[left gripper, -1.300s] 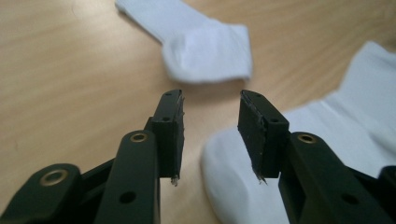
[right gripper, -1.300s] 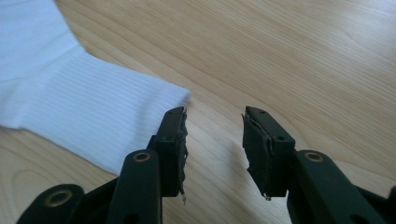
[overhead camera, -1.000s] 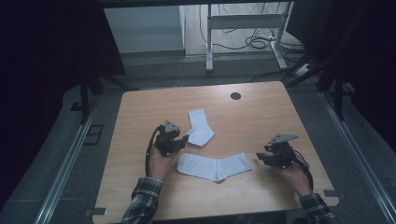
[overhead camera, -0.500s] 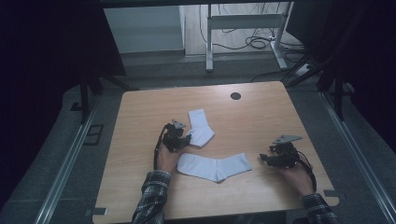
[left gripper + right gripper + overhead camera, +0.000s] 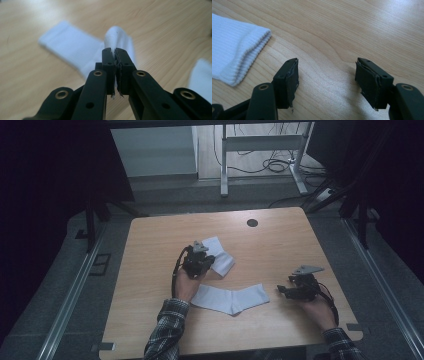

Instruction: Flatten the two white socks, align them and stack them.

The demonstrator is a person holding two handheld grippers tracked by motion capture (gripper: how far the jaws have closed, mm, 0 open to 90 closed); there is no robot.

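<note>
Jaws of the left gripper [image 5: 115, 53] pinch the far white sock [image 5: 75, 52] – fabric clamped between them; the right gripper [image 5: 327, 75] gapes, having just widened, beside the near sock [image 5: 234, 50].

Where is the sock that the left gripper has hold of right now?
In the high view the far sock lies mid-table, just beyond the near sock; the left gripper pinches its near edge.
</note>
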